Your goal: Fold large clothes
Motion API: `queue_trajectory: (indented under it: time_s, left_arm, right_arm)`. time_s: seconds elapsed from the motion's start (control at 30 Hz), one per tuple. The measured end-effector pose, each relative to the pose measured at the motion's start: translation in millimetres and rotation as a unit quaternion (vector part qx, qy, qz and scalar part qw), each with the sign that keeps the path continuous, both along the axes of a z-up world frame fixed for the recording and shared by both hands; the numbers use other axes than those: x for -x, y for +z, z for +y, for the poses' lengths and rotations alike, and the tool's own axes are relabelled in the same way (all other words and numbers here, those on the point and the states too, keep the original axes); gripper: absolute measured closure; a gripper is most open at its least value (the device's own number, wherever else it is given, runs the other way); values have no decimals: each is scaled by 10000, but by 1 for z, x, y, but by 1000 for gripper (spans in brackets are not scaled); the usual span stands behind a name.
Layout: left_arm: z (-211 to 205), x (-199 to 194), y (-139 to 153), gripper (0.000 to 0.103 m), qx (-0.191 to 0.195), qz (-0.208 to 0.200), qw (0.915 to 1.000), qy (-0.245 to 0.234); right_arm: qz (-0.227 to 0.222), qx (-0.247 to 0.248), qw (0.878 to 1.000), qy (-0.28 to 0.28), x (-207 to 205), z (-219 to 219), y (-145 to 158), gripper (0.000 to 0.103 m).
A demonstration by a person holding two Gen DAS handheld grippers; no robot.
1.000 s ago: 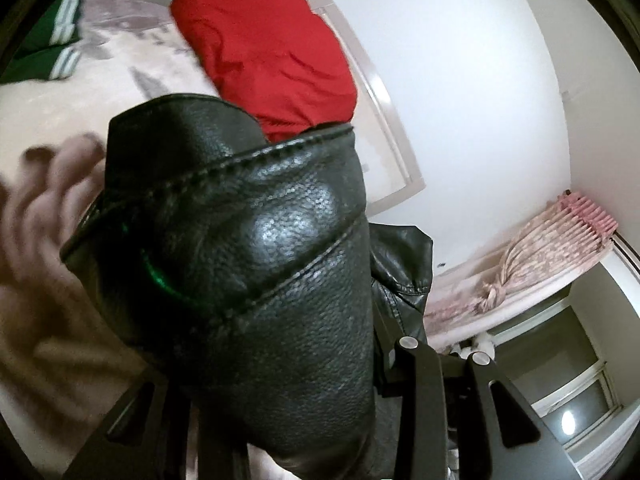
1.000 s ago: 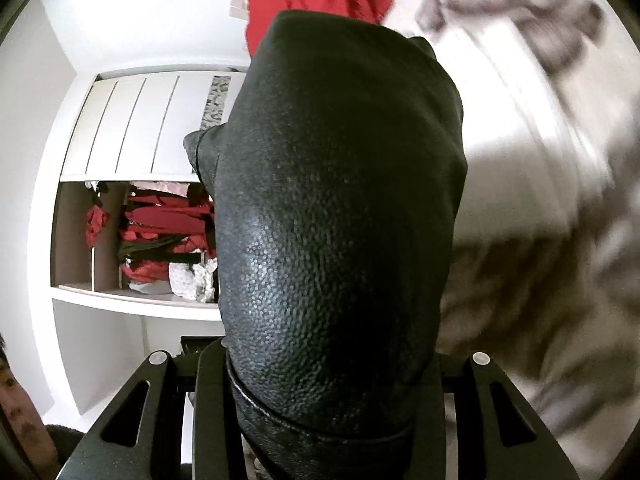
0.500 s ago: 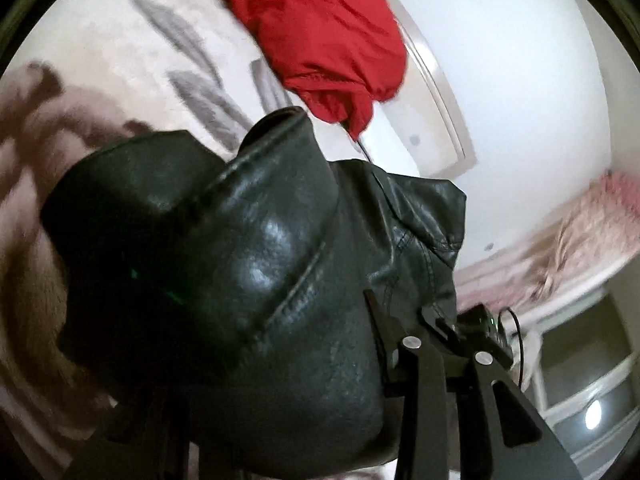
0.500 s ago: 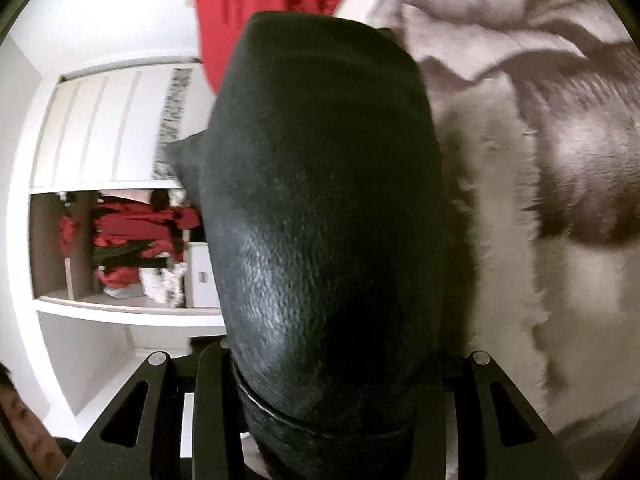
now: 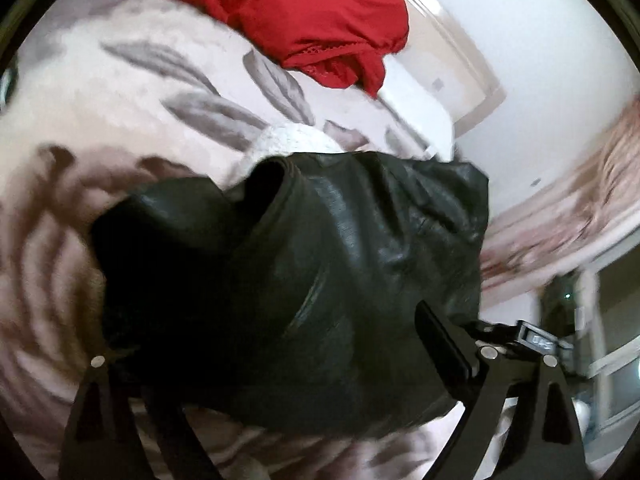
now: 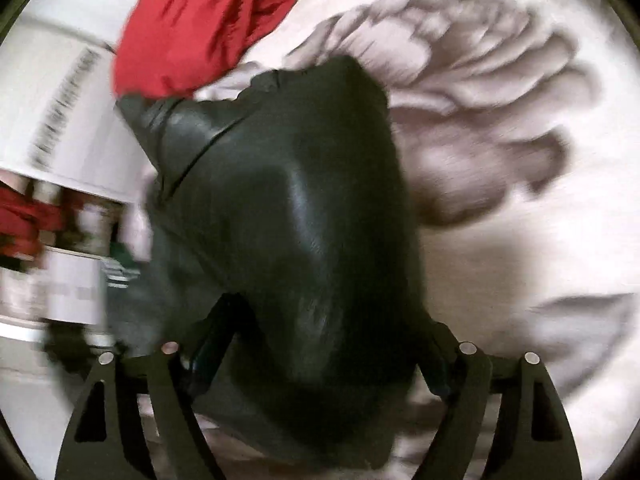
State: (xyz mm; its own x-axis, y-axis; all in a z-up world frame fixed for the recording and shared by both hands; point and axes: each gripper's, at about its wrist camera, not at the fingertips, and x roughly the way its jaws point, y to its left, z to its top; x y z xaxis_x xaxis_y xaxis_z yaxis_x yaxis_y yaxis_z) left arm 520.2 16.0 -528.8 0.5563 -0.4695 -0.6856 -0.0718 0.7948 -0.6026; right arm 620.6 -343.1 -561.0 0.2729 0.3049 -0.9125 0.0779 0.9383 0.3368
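A black leather jacket (image 5: 320, 280) fills the middle of both wrist views and lies low over a white bedspread with grey feather print (image 5: 120, 92). My left gripper (image 5: 296, 364) has its jaws spread wide, with the leather bunched between them. In the right wrist view the same jacket (image 6: 288, 248) bulges between the wide-spread jaws of my right gripper (image 6: 320, 364). The fingertips of both grippers are hidden by the leather. Both views are blurred by motion.
A red garment (image 5: 300, 12) lies on the bed beyond the jacket, also in the right wrist view (image 6: 192, 28). A white wall, pink curtain (image 5: 580, 200) and window are to the right. A wardrobe shelf with red clothes (image 6: 24, 216) is at left.
Both grippers have come down toward the bed with the jacket. Their jaws have spread from closed on the leather to wide apart. The jacket has sunk and slumped onto the bedspread.
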Motion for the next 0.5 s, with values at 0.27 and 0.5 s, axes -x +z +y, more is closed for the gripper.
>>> queue_trajectory:
  time_s: [0.27, 0.5]
  left_arm:
    - [-17, 12, 24, 1, -1693, 120, 9851, -266]
    - [-29, 27, 72, 1, -2580, 79, 9638, -666]
  right_arm:
    - [-259, 1626, 9863, -66, 61, 58, 33, 15]
    - [-228, 1993, 9786, -449, 114, 72, 73, 15]
